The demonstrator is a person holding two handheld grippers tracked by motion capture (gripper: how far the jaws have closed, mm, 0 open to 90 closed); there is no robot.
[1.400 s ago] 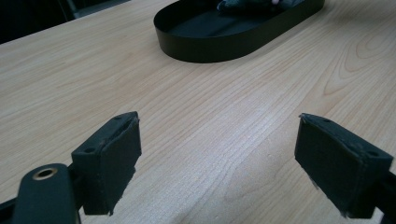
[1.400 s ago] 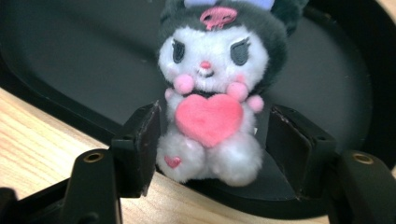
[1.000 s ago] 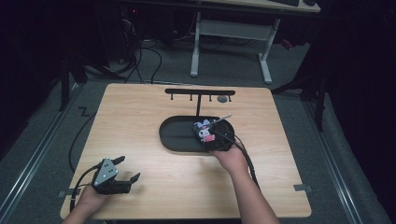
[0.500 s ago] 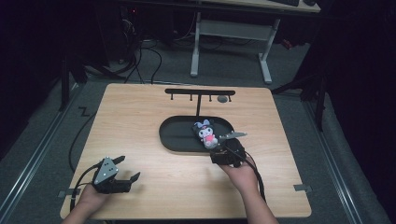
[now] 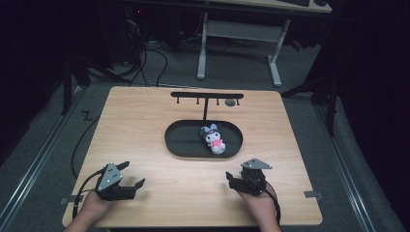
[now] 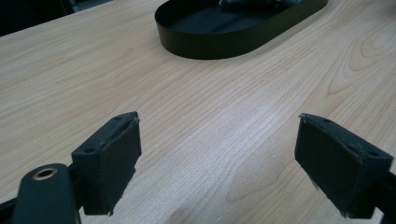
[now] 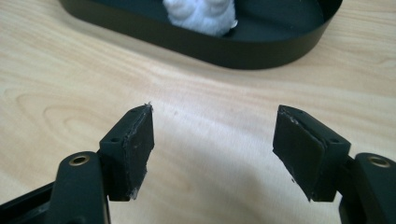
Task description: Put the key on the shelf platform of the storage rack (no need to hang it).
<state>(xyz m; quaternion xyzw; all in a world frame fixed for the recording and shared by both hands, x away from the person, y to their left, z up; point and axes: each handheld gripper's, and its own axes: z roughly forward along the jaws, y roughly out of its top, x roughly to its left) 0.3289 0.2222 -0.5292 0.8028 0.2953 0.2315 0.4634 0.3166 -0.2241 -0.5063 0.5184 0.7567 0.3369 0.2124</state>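
Plush toy (image 5: pixel 213 139) lay in the tray (image 5: pixel 180 143); both grippers, right (image 5: pixel 241 181) and left (image 5: pixel 129 179), rested empty, jaws apart. Best parked clear of the tray.

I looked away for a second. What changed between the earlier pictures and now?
The right gripper left the plush toy lying in the black tray and drew back to the table's near edge, jaws open and empty. The left gripper, tray and rack stayed put.
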